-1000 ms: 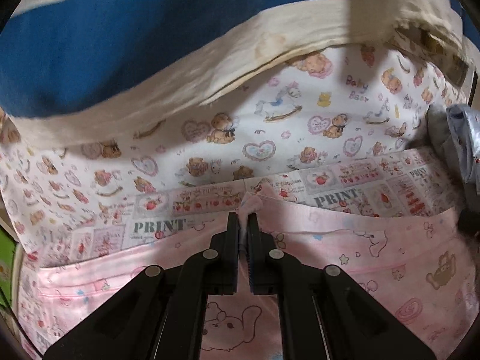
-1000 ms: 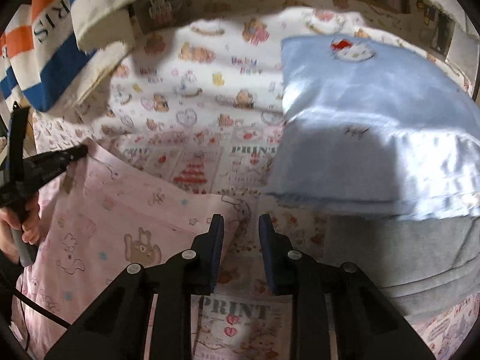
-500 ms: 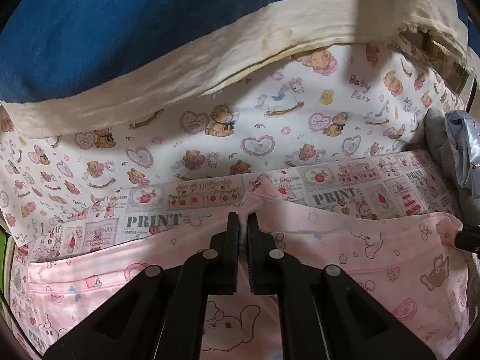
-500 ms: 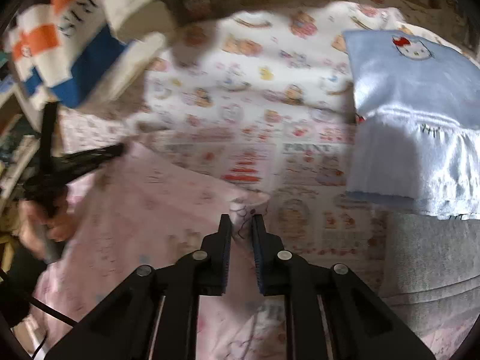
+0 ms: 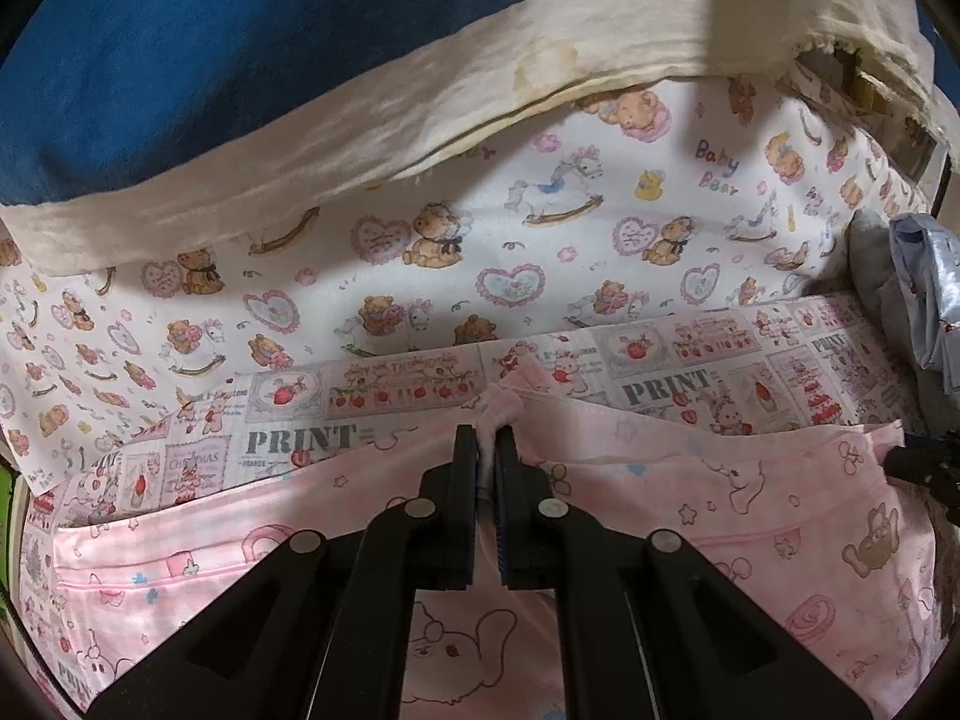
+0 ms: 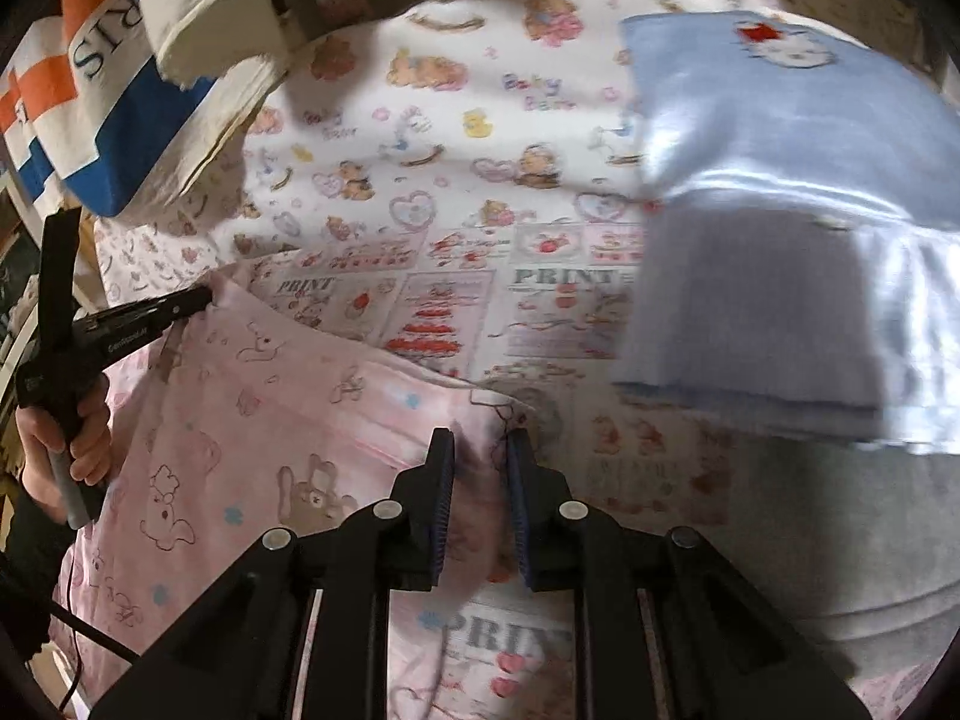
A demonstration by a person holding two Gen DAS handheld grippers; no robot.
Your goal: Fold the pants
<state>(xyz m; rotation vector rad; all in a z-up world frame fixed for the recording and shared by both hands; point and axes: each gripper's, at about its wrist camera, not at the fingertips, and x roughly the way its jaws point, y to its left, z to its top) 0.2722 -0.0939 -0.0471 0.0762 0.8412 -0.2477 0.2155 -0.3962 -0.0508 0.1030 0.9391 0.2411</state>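
Cartoon-print sheets (image 5: pixel 540 276) cover the whole work surface, teddy bears and "PRINT" labels everywhere. Left gripper (image 5: pixel 487 441) is clamped tight on a bunched bit of the pink pants' (image 5: pixel 750 492) far edge. Right gripper (image 6: pixel 478 450) has that edge's right corner between its fingers; can't tell if it's pinched. Pants lie flat, long side running left-right. Folded blue garment (image 6: pixel 780 210) sits just to the right.

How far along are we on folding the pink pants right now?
Early. Done: the pink pants lie spread on the printed sheet. In hand: the left gripper is shut on one edge bunch, and the right gripper has a corner between its fingers, though a firm pinch isn't clear. Left: no fold is made yet.
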